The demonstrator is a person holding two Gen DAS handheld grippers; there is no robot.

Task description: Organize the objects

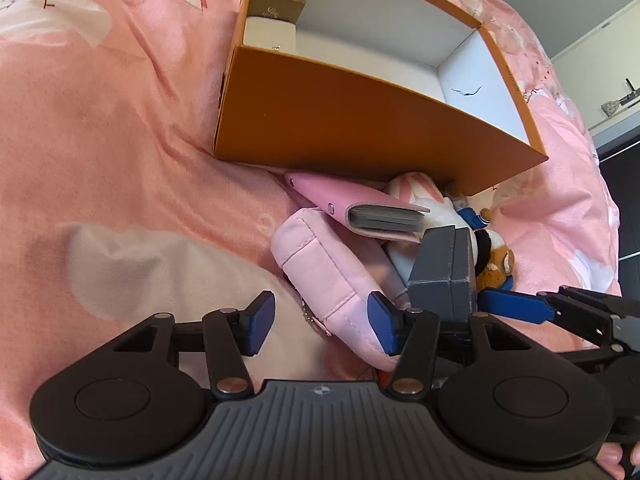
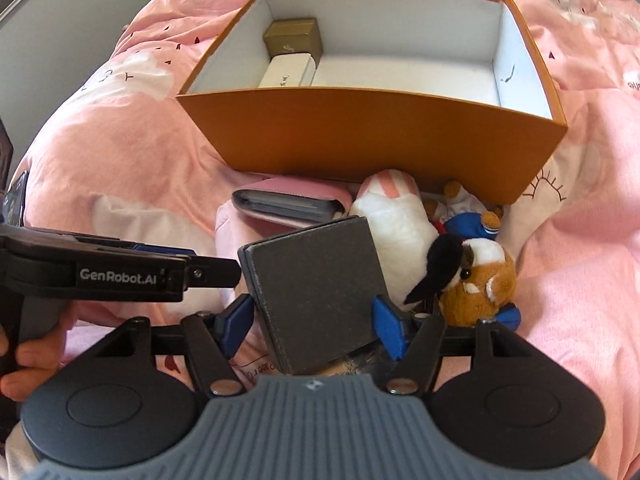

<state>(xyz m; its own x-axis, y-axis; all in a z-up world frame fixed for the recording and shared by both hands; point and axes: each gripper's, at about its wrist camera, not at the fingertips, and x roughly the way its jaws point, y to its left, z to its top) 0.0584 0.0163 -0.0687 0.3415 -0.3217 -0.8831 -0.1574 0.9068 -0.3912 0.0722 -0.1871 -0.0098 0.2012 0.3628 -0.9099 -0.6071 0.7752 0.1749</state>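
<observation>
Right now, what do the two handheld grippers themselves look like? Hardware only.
Both match: the left gripper and right gripper have blue pads on their fingers, black linkage arms with silver pivot pins, round black side housings and a ribbed grey centre plate bearing a small white emblem. The left gripper's side carries white "GenRobot.AI" lettering. No cables or sleeves visible.

A dark grey box (image 2: 316, 292) sits tilted between the right gripper (image 2: 316, 326)'s spread blue pads. Plush toys (image 2: 476, 276) lie right; an orange box (image 2: 360, 136) stands beyond.
</observation>
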